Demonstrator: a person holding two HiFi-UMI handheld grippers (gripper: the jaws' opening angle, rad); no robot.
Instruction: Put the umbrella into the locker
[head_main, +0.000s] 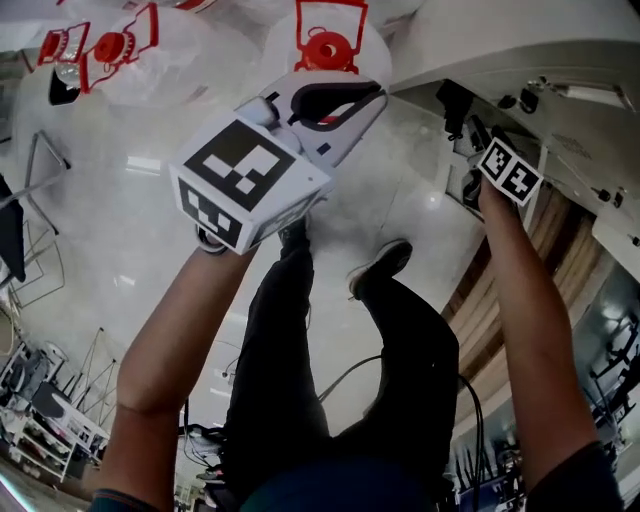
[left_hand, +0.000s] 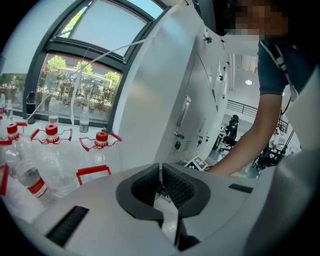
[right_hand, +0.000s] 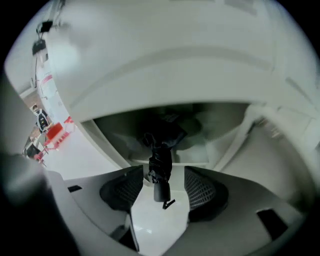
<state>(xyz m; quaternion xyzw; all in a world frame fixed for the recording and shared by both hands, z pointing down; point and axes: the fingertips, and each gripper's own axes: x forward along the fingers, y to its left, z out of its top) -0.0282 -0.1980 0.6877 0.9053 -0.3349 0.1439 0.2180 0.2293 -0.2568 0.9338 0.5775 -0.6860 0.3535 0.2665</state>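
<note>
A black folded umbrella (right_hand: 160, 160) lies in an open compartment of the white locker (right_hand: 175, 65), its handle end sticking out toward me. My right gripper (right_hand: 163, 176) stands open around that handle, with a gap between the pads and the umbrella. In the head view the right gripper (head_main: 468, 135) is at the locker (head_main: 560, 60) on the right, where the dark umbrella (head_main: 452, 102) shows inside. My left gripper (head_main: 370, 100) is raised in the middle, away from the locker. Its jaws (left_hand: 161, 172) are shut with nothing between them.
Several large clear water bottles with red caps and handles (head_main: 325, 45) stand on the floor at the far side, also in the left gripper view (left_hand: 50, 145) under a window. My legs and feet (head_main: 380, 265) are on the glossy floor below.
</note>
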